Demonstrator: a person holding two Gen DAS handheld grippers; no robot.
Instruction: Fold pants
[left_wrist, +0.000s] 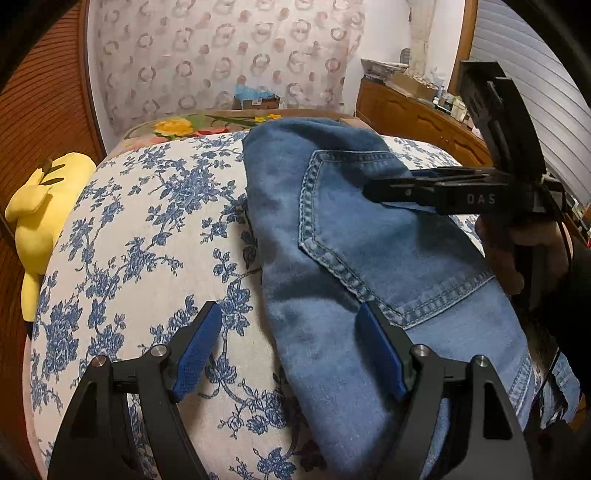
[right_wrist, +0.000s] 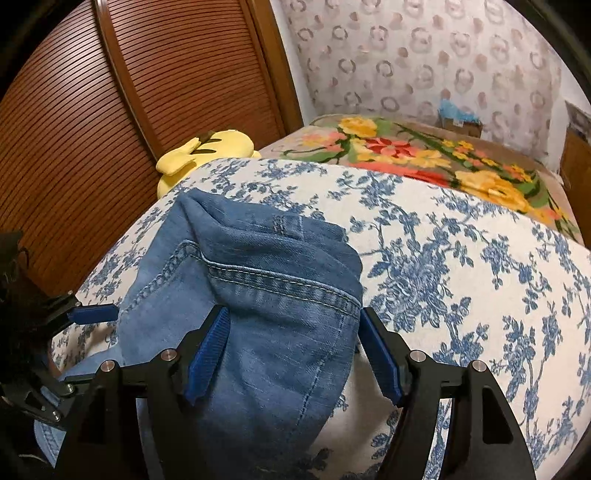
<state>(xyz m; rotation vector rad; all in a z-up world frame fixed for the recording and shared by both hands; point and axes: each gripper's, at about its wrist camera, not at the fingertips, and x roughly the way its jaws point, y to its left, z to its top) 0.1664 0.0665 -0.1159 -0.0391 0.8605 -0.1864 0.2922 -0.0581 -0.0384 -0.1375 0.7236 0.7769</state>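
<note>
In the left wrist view, one pair of faded blue denim pants (left_wrist: 354, 236) is lying in a compact, layered bundle on the bed with the white cover printed in blue flowers (left_wrist: 147, 229), a stitched back pocket facing up. The left gripper (left_wrist: 290, 347) is hovering low over the bundle's near left edge with its two blue-padded fingers (left_wrist: 195, 354) spread wide, one over the cover and one over the denim, gripping nothing. The right gripper (left_wrist: 373, 192) is reaching in from the right above the pocket; seen side-on here, its opening is not readable, though a thin fold of denim is showing just beneath its tip. One yellow plush toy (left_wrist: 40, 218) is sitting at the bed's left edge, and one bright floral blanket (left_wrist: 192, 127) is lying beyond the cover. In the right wrist view, the right gripper (right_wrist: 291, 354) is showing its fingers (right_wrist: 207, 354) wide apart, straddling the top of the bundled pants (right_wrist: 266, 306) without pinching them, while the left gripper (right_wrist: 92, 314) is poking in at the left. Judging by the stacked layers, the folding appears mostly done; what seems left is squaring the uneven upper edges and pressing the bundle flat.
</note>
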